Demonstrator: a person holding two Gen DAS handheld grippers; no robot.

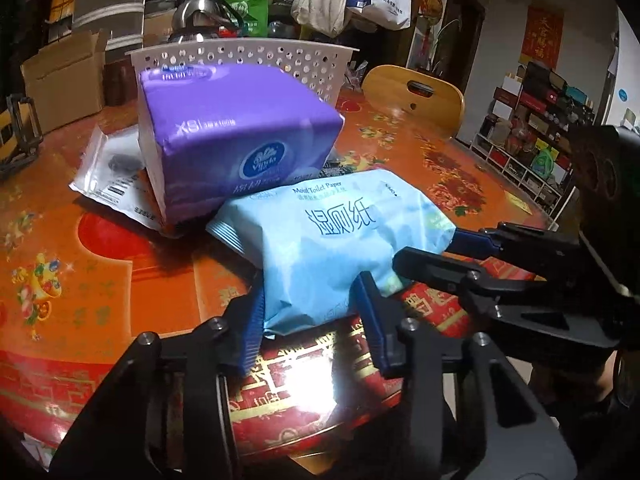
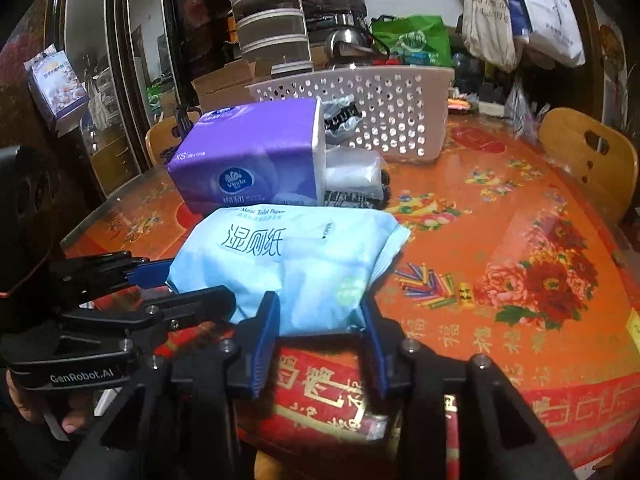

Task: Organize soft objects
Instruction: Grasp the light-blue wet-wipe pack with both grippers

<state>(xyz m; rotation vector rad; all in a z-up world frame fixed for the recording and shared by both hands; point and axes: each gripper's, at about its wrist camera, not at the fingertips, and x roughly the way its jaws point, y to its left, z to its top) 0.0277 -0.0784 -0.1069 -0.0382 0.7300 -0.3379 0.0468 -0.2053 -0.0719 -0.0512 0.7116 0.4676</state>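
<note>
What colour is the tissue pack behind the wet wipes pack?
Purple, with a white end; the tissue pack shows best in the right wrist view.

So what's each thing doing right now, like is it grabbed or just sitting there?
Blue wipes pack: lying on the table, pinched at its near edge by both claws.
Left claw: shut on the wipes pack.
Right claw: shut on the wipes pack.
Purple tissue pack: resting, untouched.
White basket: upright behind the tissues.
</note>
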